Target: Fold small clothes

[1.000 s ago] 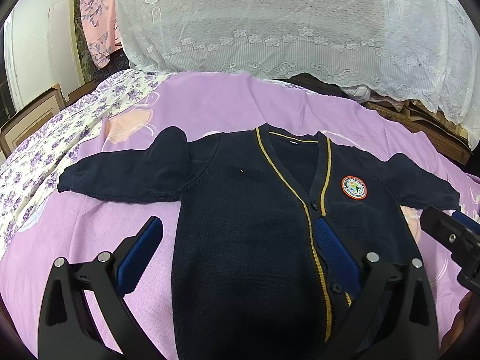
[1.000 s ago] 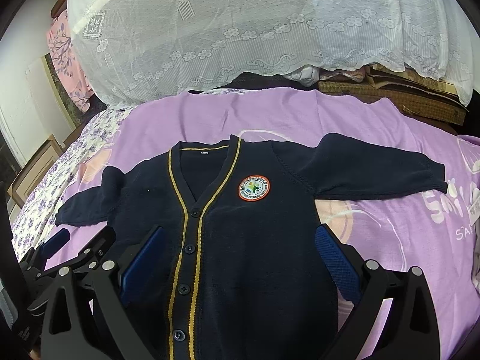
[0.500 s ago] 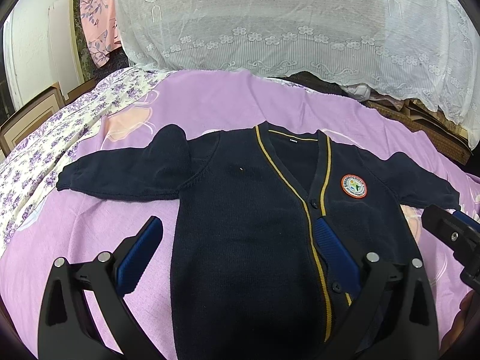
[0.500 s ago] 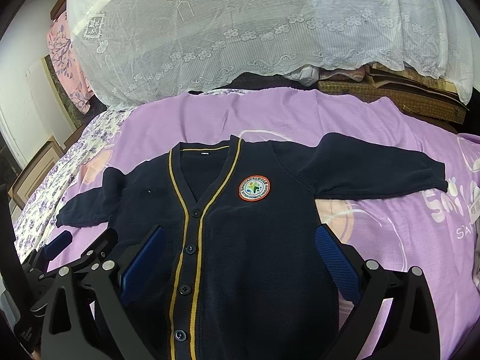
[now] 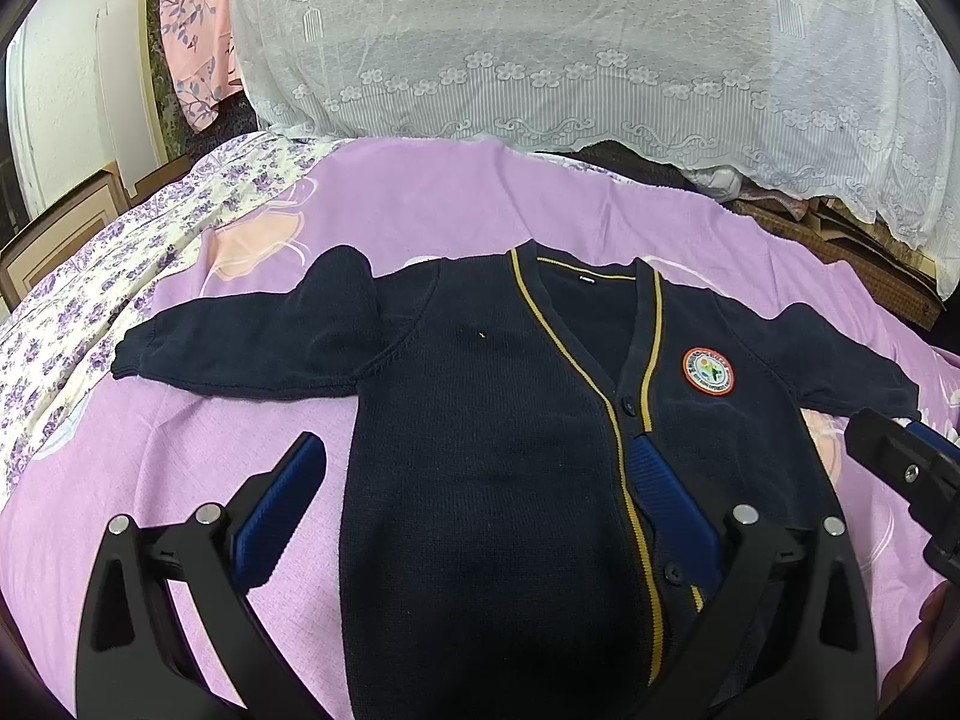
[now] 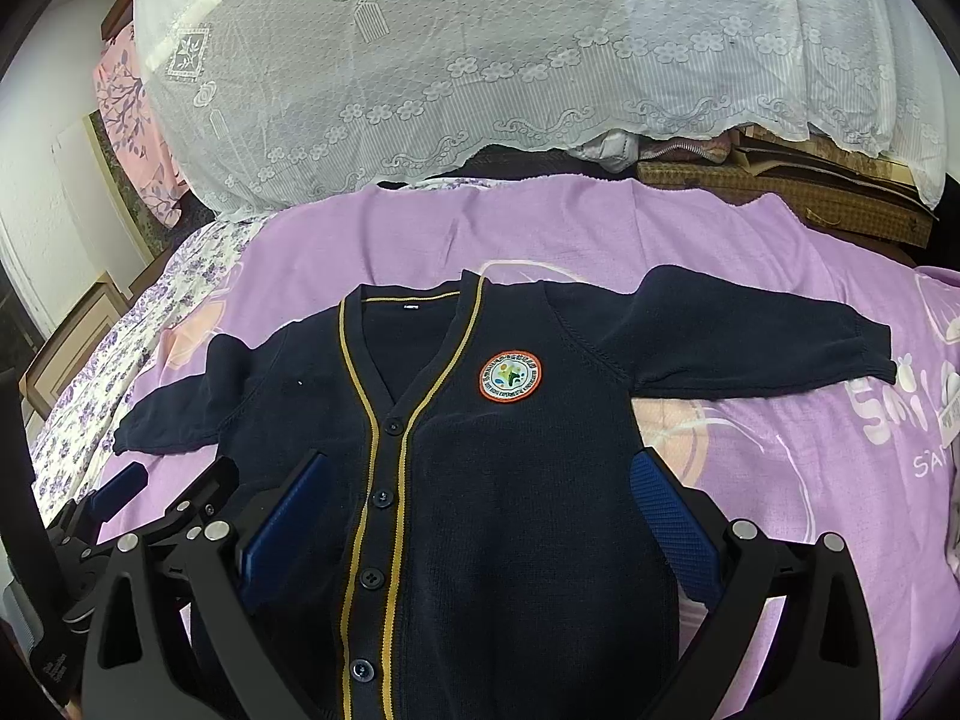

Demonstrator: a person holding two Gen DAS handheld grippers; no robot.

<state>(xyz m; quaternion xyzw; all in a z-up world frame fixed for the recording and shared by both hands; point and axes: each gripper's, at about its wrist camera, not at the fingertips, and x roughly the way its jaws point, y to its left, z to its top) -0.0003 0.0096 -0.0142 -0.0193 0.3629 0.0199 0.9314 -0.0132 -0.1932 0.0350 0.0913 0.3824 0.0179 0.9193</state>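
Note:
A small navy cardigan (image 5: 492, 420) with yellow trim, buttons and a round orange badge (image 5: 708, 373) lies flat and face up on the purple sheet (image 5: 432, 210), sleeves spread to both sides. It also shows in the right wrist view (image 6: 510, 480). My left gripper (image 5: 474, 468) is open and empty, hovering over the cardigan's lower left half. My right gripper (image 6: 477, 480) is open and empty over the lower right half. The right gripper shows at the right edge of the left wrist view (image 5: 900, 474); the left gripper shows at lower left of the right wrist view (image 6: 150, 510).
A white lace cover (image 5: 570, 42) drapes over a pile at the back. A floral sheet (image 5: 90, 276) lies on the left. Brown woven mats (image 6: 780, 192) are stacked at the back right. A pink floral cloth (image 5: 192, 30) hangs at the far left.
Both grippers have stayed nearly still, drifting very slightly. The cardigan has not moved.

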